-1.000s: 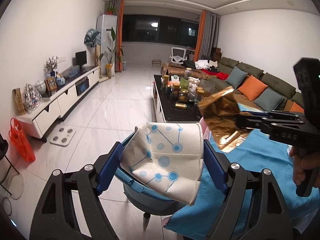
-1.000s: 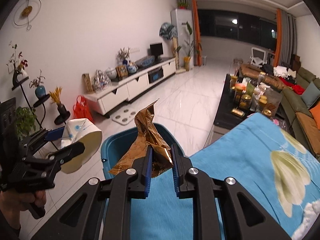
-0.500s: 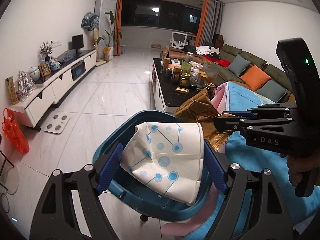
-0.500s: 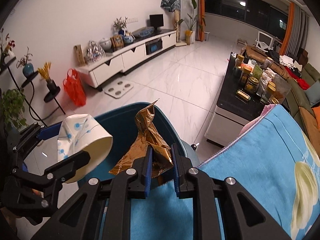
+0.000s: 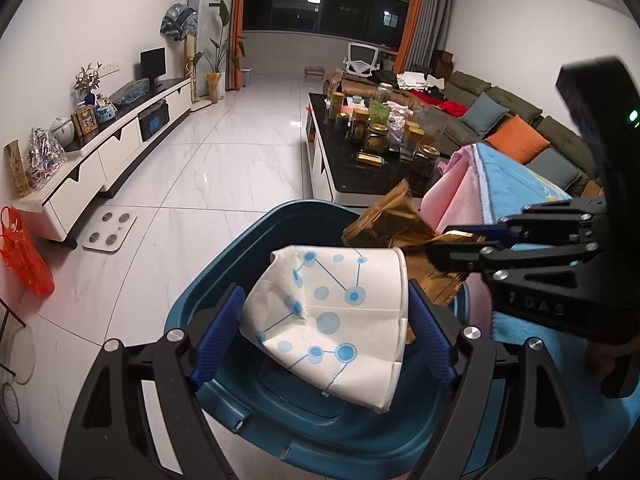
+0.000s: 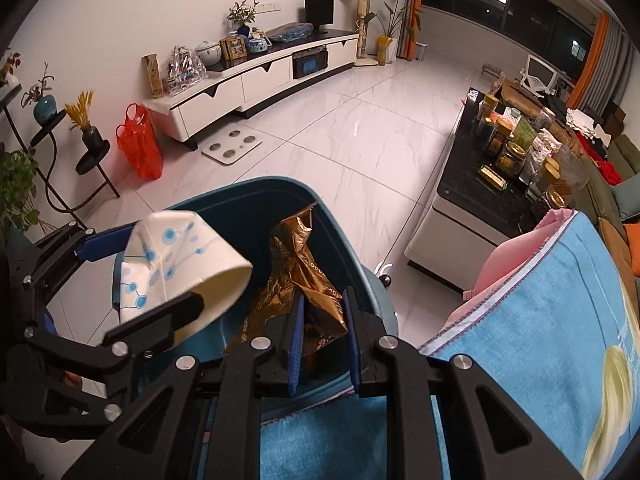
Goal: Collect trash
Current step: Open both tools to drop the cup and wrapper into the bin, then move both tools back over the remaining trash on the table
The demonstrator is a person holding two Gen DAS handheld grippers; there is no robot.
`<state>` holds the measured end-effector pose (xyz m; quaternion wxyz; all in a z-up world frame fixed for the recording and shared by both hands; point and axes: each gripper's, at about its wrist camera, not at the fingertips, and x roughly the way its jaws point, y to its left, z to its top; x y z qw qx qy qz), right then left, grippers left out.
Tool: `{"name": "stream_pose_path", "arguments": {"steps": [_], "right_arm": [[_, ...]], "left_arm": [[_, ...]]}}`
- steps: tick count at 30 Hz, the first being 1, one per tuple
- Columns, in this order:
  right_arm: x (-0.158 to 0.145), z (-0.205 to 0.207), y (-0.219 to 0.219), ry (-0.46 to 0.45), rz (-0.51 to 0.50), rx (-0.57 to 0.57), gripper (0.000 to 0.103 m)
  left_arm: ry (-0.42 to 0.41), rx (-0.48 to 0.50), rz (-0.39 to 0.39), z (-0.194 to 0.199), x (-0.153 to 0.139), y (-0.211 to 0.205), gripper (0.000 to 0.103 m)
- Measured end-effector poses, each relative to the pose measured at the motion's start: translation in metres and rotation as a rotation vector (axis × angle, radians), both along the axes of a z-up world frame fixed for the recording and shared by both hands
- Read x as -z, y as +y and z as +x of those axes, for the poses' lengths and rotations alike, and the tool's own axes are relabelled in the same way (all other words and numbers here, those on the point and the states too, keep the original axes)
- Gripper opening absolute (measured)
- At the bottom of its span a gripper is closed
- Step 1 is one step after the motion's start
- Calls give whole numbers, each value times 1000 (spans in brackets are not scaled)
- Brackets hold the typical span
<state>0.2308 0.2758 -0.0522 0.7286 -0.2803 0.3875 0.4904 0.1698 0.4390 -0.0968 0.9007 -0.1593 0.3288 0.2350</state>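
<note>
My left gripper (image 5: 324, 336) is shut on a crushed white paper cup (image 5: 332, 320) with blue dots and holds it over the open blue trash bin (image 5: 224, 256). The cup also shows in the right wrist view (image 6: 180, 264), above the bin (image 6: 248, 208). My right gripper (image 6: 320, 332) holds a crumpled gold foil wrapper (image 6: 300, 276) over the bin; its jaws stand slightly apart around the wrapper. In the left wrist view the wrapper (image 5: 388, 228) sits just behind the cup, with the right gripper (image 5: 460, 246) reaching in from the right.
A table with a blue flowered cloth (image 6: 540, 340) lies to the right of the bin. A black coffee table (image 5: 360, 168) holds several jars. A white TV cabinet (image 6: 260, 76) runs along the left wall, with an orange bag (image 6: 140, 144) and a scale (image 6: 232, 146) on the floor.
Both grippers have moved forward and down over the bin with their trash. The right gripper's jaws have opened a little around the gold wrapper.
</note>
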Motion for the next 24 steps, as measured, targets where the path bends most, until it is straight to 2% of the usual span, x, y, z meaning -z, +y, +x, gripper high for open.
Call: {"name": "stream_pose_path", "arguments": {"steps": [5,7,8,16,19,21,24], "right_arm": [[0,3,0,5,2,6,22],[0,4,0,8,6,11,30],[-1,5,-1,11,14,17,31],[-17,6,-19,17,76,45,33],[-28,2,-33,11,123,50,41],[-36,-3,-42,8,156,48,43],[-47,-11,-59,12,205,50,55]], "left_arm": [[6,-4,6,8,6,4,83],[2,-10,10,7,4,2,91],[0,-12,12,6,3,0,92],[-39,-45,51,-14,-16,-7,96],[-75,-65,66,-30,-29,-15,97],[-93,-77,76,-45,-37,-22,97],[-122,-91,82,-65,-52,-37,97]]}}
